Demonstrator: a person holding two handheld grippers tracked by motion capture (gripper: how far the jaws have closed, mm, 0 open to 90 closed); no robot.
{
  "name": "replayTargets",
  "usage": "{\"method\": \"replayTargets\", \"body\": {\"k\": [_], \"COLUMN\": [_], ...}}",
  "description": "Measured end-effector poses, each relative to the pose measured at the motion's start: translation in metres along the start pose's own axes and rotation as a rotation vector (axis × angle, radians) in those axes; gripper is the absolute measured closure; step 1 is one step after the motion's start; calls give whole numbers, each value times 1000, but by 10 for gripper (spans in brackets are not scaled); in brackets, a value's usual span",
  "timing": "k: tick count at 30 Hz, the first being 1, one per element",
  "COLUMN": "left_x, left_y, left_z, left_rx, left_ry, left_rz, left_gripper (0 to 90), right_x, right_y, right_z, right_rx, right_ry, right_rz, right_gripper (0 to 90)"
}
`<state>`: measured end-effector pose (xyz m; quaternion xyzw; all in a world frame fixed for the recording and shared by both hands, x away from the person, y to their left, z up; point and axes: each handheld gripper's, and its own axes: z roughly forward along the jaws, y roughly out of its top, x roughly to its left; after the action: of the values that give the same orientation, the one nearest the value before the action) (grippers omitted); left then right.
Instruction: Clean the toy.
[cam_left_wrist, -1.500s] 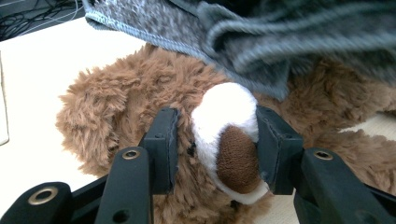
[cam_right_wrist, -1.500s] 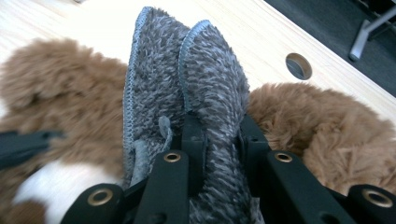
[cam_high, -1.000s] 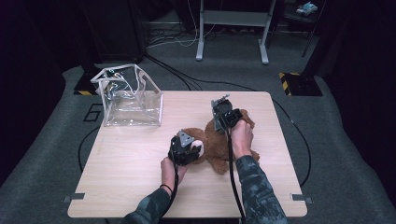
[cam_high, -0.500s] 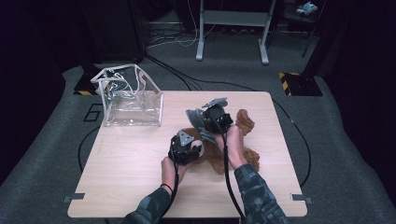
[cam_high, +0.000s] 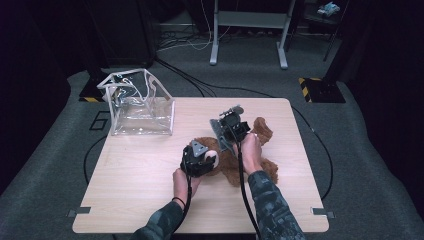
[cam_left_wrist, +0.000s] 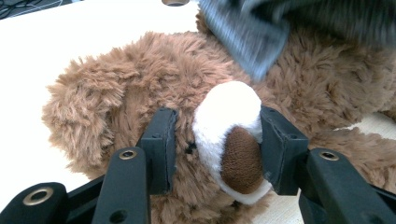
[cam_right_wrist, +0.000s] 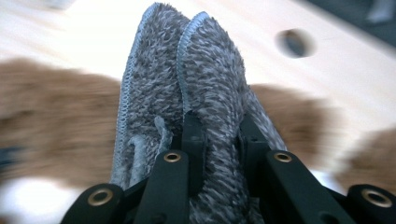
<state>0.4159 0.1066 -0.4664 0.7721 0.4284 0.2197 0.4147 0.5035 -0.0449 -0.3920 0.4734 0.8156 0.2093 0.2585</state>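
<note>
Bear (cam_high: 235, 160) on table (cam_high: 140, 200), right of bag (cam_high: 142, 107)

Two black claws are seen in the high view: the left claw (cam_high: 199, 159) is topped by a grey three-cornered plate, the right claw (cam_high: 231, 127) by a dark boxy body. A black cable is trailed from each towards 6 o'clock. Dark mottled sleeves are worn on both forearms, and a dark band on the left wrist. In the gripper views, flat black jaw arms are shown with brass-ringed screw holes and rectangular black pads.
</note>
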Motion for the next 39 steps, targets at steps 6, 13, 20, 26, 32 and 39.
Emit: {"method": "replayTargets", "body": {"k": [6,13,20,26,32,39], "left_x": [0,1,1,2,2,3], "left_y": [0,0,0,-1,-2,-2], "left_z": [0,1,1,1,1,1], "left_rx": [-4,-3,-3,-5,-6,5], "left_ry": [2,-1,-3,-8,-8,-24], "left_rz": [-5,-10,-11,-5,7,13], "left_gripper": [522,521,519,519,520,520], "right_x": [-31,-60,-65,-47,-33,-10], "right_y": [-2,-25,-46,-35,-19,-3], "right_z": [-15,-51,-39,-21,-9,10], "right_rx": [-24,-103,25,19,-8,7], "right_ry": [-32,-37,-37,12,59,118], "right_rz": [89,164,161,137,124,118], "right_gripper": [775,773,771,770,770,771]}}
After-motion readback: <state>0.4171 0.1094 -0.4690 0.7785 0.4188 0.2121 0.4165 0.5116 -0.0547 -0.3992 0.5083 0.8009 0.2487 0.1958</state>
